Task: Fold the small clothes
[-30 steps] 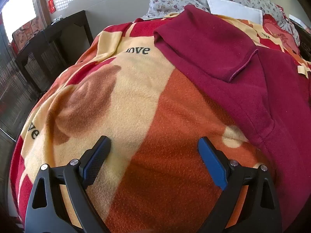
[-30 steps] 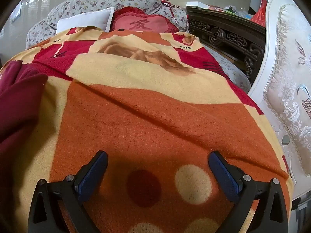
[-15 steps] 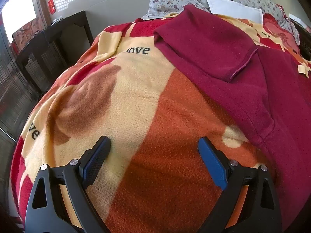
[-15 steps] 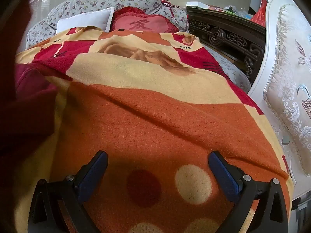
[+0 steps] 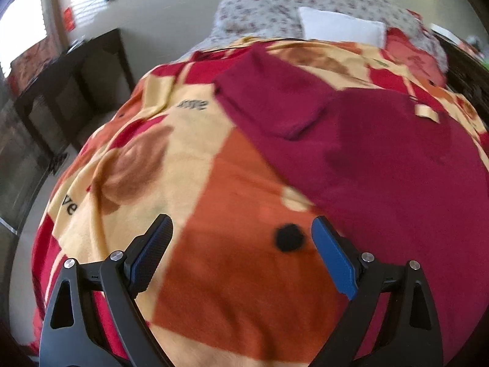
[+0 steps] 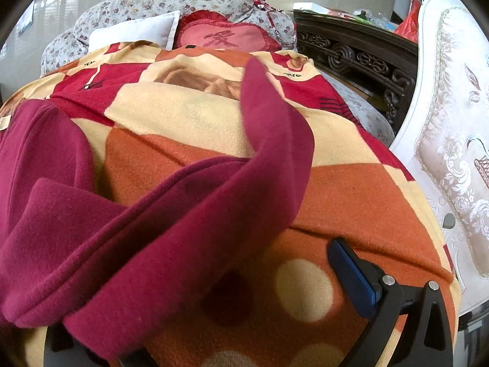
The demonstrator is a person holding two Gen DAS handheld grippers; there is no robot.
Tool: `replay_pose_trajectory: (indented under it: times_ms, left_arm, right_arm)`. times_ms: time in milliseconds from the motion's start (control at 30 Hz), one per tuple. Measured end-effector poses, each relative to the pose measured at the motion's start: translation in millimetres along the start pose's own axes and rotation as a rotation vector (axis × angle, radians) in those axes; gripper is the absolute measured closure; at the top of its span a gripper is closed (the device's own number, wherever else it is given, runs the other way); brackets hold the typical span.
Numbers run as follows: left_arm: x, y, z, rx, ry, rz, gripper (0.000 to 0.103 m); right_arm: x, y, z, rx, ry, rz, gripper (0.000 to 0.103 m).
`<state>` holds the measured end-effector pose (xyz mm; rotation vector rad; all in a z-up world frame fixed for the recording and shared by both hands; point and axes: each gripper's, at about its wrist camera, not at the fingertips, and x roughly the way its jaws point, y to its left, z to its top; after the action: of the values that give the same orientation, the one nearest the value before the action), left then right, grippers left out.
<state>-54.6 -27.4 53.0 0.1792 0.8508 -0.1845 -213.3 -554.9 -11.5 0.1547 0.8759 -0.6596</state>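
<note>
Since earlier frame, maroon garment (image 6: 159, 223) flopped over your right gripper (image 6: 214, 299), lying 9 to 12 o'clock on blanket (image 6: 351, 202). Soft, limp, light: pinch hem. Left gripper (image 5: 238, 244) tongs apart, empty; right tongs' state unclear.

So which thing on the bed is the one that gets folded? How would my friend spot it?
Find the big bed with the fleece blanket in orange, cream and red squares. On top lies the dark red garment, plain, with no pattern. One part of it hangs across the right tongs and hides one finger. Nothing else on the bed is one solid wine colour.
</note>
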Motion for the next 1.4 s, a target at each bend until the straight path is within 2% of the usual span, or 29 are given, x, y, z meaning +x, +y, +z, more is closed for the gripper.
replay_pose_trajectory:
  times_ms: [233, 367, 467, 567, 667, 767, 900, 1000, 1200, 1300, 1400]
  left_arm:
    - [-30, -32, -4, -0.012, -0.005, -0.036, 0.011]
    - [-45, -40, -8, 0.01, -0.021, -0.024, 0.01]
    - [-54, -44, -9, 0.027, -0.032, -0.019, 0.011]
    - [-64, -47, -9, 0.032, -0.041, -0.029, 0.01]
    - [-74, -50, -10, 0.037, -0.052, -0.045, 0.01]
    - [-85, -54, -13, 0.039, -0.078, -0.071, 0.011]
    - [-91, -66, -18, 0.058, -0.074, -0.102, 0.011]
    - [-97, -75, -21, 0.067, -0.063, -0.155, 0.01]
    - [-120, -83, -22, 0.092, -0.1, -0.195, 0.011]
    - [-128, -83, -22, 0.091, -0.12, -0.203, 0.011]
    - [-131, -81, -22, 0.088, -0.116, -0.216, 0.011]
  right_arm:
    - [0, -1, -1, -0.002, -0.001, -0.004, 0.0]
    - [0, 1, -1, -0.001, 0.0, -0.002, 0.0]
    - [-6, 5, -1, -0.024, 0.024, -0.017, 0.0]
    - [-23, 8, -5, -0.078, 0.062, 0.017, 0.0]
    - [-62, -8, -17, -0.055, 0.052, 0.091, 0.0]
    - [-118, -39, -26, 0.02, 0.019, 0.155, 0.0]
    - [-198, -69, -34, 0.042, -0.053, 0.171, 0.0]
    - [-245, -76, -35, 0.041, -0.091, 0.206, 0.0]
    - [-330, -70, -23, 0.008, -0.13, 0.359, 0.0]
    - [-356, -55, -18, -0.037, -0.15, 0.374, 0.0]
    - [-364, -34, -18, -0.068, -0.171, 0.407, 0.0]
